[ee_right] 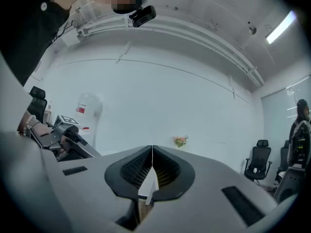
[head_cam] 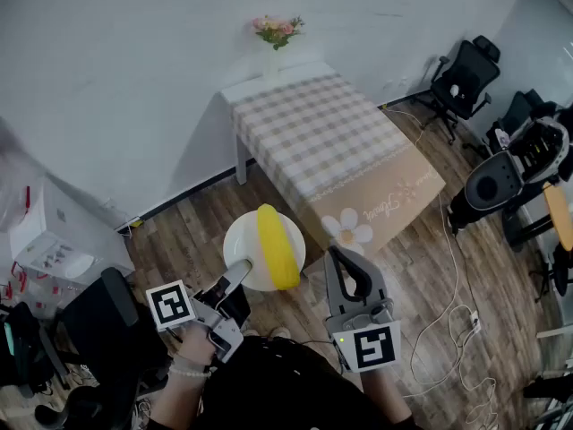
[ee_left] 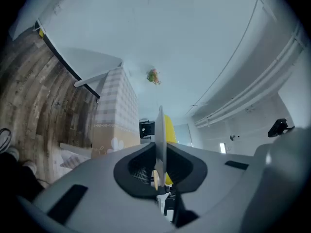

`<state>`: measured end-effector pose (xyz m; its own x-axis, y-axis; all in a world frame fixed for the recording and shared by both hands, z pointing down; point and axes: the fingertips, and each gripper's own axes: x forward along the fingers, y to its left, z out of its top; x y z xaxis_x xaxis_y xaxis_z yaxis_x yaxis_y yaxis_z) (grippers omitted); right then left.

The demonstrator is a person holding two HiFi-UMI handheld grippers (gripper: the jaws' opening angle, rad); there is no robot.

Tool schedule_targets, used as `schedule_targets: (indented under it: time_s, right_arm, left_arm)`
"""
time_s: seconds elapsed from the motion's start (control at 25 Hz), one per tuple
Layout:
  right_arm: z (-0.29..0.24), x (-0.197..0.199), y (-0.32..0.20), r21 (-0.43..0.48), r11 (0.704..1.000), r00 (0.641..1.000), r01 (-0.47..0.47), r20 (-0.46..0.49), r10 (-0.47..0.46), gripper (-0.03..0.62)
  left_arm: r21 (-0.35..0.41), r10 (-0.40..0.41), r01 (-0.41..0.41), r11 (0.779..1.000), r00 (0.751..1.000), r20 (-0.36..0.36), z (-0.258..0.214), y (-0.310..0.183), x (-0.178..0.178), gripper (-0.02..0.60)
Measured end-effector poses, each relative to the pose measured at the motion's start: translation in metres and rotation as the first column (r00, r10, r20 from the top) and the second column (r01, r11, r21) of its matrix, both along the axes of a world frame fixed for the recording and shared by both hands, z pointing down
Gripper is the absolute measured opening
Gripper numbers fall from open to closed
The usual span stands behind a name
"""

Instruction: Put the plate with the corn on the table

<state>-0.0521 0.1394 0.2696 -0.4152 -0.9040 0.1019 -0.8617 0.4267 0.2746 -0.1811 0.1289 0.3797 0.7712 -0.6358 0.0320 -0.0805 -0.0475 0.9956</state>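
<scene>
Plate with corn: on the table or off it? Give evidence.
Off it. The left gripper grips the plate by its rim above the floor, short of the table.

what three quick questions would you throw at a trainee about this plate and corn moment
1. True or false: the plate with the corn is already set on the table.
2. Pick one. The left gripper is: A open and empty; B shut on the plate's rim; C shut on the corn.
3. What do the right gripper's jaws hold?

Key
1. False: the plate is held in the air over the floor, short of the table.
2. B
3. Nothing: they are shut together and empty.
</scene>
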Motion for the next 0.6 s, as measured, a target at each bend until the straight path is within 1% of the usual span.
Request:
schedule_targets:
  time_s: [0.24,0.48,0.6]
  right_arm:
    - [-0.001,0.005,-0.004,-0.004,1.000,0.994,-0.026,0.106,0.026,0.041]
    - [0.008,0.015,-0.008,-0.053,0.997,0.986,-0.054,0.157,0.062,0.041]
    - [0.019,0.016,-0.009,-0.116,0.992,0.980,-0.042,0.187,0.063,0.041]
  left_arm:
    - [0.023,0.002,-0.001,1.000,1.000,-0.019,-0.003,-0.002,0.000,0.037]
    - [0.031,0.001,0.000,1.000,1.000,-0.029,-0.005,-0.003,0.000,0.037]
    - [0.036,0.005,-0.004,0.999,0.999,-0.034,-0.006,-0.004,0.001,0.037]
